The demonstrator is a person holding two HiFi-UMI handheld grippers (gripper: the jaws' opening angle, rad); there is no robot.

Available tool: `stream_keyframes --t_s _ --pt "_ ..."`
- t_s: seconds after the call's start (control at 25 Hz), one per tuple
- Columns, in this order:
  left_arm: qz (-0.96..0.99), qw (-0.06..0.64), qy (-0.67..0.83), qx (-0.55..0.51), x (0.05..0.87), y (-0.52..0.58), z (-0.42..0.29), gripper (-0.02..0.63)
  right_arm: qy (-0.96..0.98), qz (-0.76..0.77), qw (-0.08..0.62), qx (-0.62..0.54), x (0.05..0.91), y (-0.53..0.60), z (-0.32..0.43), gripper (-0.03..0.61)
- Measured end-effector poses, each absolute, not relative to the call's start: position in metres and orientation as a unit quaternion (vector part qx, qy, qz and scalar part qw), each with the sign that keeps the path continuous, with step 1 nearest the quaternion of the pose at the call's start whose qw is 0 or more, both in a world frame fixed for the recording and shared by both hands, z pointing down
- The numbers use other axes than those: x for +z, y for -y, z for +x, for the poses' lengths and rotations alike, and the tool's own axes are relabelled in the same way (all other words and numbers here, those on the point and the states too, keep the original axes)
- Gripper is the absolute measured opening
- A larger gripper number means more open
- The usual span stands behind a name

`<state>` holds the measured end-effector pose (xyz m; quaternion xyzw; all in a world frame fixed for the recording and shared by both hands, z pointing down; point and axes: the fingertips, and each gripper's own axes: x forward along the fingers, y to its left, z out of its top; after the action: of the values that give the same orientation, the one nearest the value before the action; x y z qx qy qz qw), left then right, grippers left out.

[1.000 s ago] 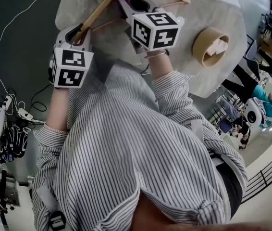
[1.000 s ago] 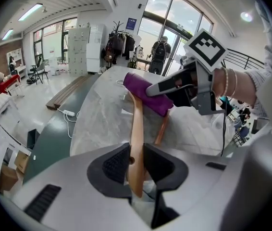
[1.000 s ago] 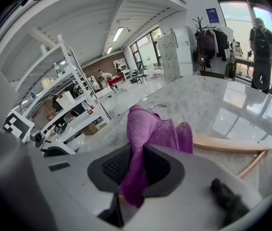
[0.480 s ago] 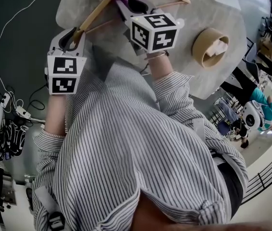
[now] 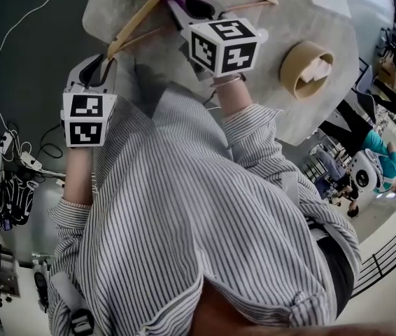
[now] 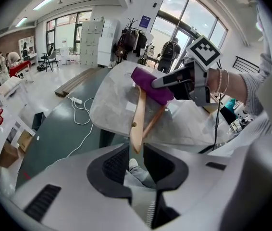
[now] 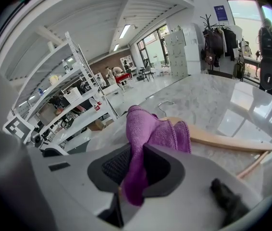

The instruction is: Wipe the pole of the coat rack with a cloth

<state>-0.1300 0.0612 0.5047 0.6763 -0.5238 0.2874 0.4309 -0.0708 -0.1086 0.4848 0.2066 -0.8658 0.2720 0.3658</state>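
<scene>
A marble table carries a wooden hanger and tape roll.

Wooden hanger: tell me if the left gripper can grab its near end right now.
Probably yes: the left gripper is open, one end of the wooden hanger sits at its jaw tips, nothing between them.

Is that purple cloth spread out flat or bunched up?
Bunched up: the cloth is pinched between the right gripper's jaws, and its crumpled rest lies heaped over the hanger.

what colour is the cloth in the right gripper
The cloth is purple, clearest in the right gripper view.
</scene>
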Motion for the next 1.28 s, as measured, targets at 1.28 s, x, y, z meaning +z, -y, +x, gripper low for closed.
stream_keyframes --t_s 1.28 --pt "0.682 0.433 0.512 0.293 0.509 -0.056 -0.127 0.074 0.872 0.073 0.366 0.317 0.479 0.013 -0.110 0.074"
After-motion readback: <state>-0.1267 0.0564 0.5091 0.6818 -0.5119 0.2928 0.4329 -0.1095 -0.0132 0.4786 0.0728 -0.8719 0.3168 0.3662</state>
